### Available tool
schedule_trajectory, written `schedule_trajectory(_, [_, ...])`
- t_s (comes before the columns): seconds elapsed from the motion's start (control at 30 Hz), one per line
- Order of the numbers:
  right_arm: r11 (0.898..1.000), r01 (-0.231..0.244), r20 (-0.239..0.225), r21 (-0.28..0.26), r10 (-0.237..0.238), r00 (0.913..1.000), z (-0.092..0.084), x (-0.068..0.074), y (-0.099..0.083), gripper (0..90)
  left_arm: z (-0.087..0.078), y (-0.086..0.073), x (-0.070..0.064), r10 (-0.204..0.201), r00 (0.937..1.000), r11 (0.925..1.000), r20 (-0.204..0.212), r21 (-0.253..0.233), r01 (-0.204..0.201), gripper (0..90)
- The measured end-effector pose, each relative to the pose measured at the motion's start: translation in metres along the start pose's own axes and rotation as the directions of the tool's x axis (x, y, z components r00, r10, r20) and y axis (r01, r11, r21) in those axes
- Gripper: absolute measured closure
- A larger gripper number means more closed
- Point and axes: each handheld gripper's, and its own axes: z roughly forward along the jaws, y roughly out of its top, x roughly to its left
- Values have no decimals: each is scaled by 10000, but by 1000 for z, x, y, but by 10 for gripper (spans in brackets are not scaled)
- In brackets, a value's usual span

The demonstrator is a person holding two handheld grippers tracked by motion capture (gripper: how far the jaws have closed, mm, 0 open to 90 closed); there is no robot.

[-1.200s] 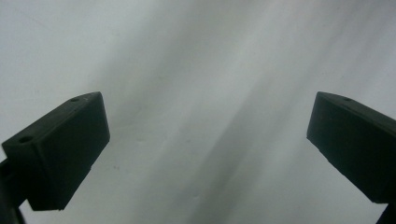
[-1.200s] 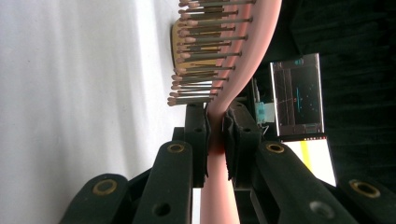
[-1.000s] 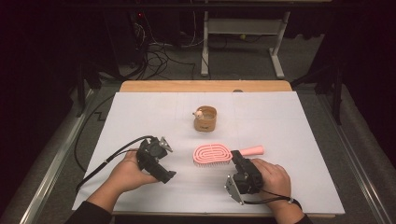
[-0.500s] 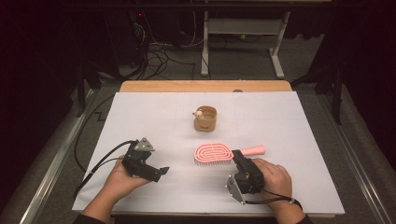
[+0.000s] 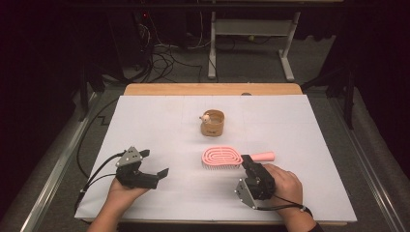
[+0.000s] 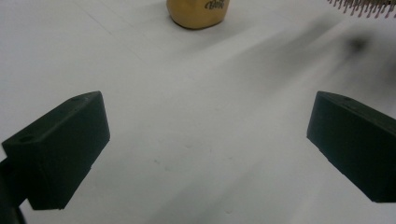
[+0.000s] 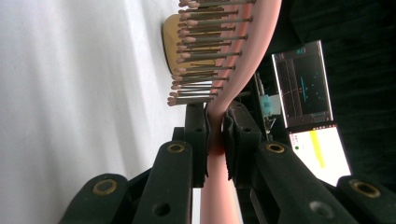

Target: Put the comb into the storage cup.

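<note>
A small tan wooden cup is parked mid-worktop, a bit toward the far side, upright. The worktop is covered in white sheeting, with a strip of bare wood left showing along the far edge. Tangled cables can be spotted on the floor beyond, plus a white stand.

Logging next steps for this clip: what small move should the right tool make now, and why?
Probably lift the pink hairbrush slightly off the white table. The right tool is already shut on its neck, bristles clear in its own view, while the left tool stands open and apart. The wooden cup sits just beyond.
</note>
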Motion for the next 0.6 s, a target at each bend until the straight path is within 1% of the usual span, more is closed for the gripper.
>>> schedule_trajectory(0.03, [9999,-115,-48,3,115,9999,0,-1,0,819,-2,-2,3,-170,9999,9997,21,-174,170,0])
schedule_trajectory(0.07, [9998,-215,-64,-1,215,9997,0,-1,0,819,-3,-4,4,-209,9998,9994,20,-271,209,0])
schedule_trajectory(0.1, [9998,-215,-64,-1,215,9997,0,-1,0,819,-3,-4,4,-209,9998,9994,20,-271,209,0])
schedule_trajectory(0.13, [9996,-289,-77,-20,289,9996,0,-2,0,819,-3,-5,5,-248,9997,9988,33,-411,249,0])
schedule_trajectory(0.17, [9993,-382,-102,-29,382,9992,-1,-3,0,820,-3,-6,5,-260,9996,9989,65,-382,262,0])
schedule_trajectory(0.2, [9973,-731,-222,-55,729,9971,-2,-5,-1,820,-4,-8,2,-84,9999,9991,81,-417,88,0])
schedule_trajectory(0.23, [9960,-891,-247,-80,888,9957,-2,-6,-1,819,-4,-8,2,-84,9999,9991,81,-417,88,0])
schedule_trajectory(0.27, [9960,-891,-247,-80,888,9957,-2,-6,-1,819,-4,-8,0,2,10000,9988,94,-490,3,0])
schedule_trajectory(0.3, [9925,-1216,-275,-123,1212,9922,-3,-7,-1,819,-5,-8,-1,9,9999,9982,117,-600,-2,0])
schedule_trajectory(0.33, [9925,-1216,-275,-123,1212,9922,-3,-7,-1,819,-6,-8,-3,8,9999,9974,157,-725,3,0])
schedule_trajectory(0.37, [9903,-1383,-360,-141,1377,9898,-3,-8,-1,820,-7,-8,-3,39,9999,9963,145,-857,-26,0])
schedule_trajectory(0.4, [9855,-1688,-466,-178,1678,9847,-4,-9,-2,819,-10,-8,-3,-2,10000,9944,23,-1056,5,0])
schedule_trajectory(0.43, [9855,-1688,-466,-178,1678,9847,-4,-9,-2,819,-10,-8,-3,-2,10000,9944,23,-1056,5,0])
schedule_trajectory(0.47, [9821,-1874,-504,-206,1862,9812,-4,-10,-3,820,-11,-9,-2,-67,10000,9928,7,-1192,68,0])
schedule_trajectory(0.5, [9743,-2239,-587,-244,2222,9732,-4,-12,-4,819,-13,-11,1,-365,9993,9891,103,-1427,376,0])
schedule_trajectory(0.53, [9743,-2239,-587,-244,2222,9732,-4,-12,-4,819,-13,-11,1,-365,9993,9891,103,-1427,376,0])
schedule_trajectory(0.57, [9719,-2340,-663,-266,2319,9705,-5,-14,-5,820,-14,-12,3,-452,9989,9878,99,-1485,462,0])
schedule_trajectory(0.6, [9588,-2822,-750,-315,2792,9573,-5,-17,-7,819,-16,-13,6,-611,9981,9841,108,-1664,621,0])
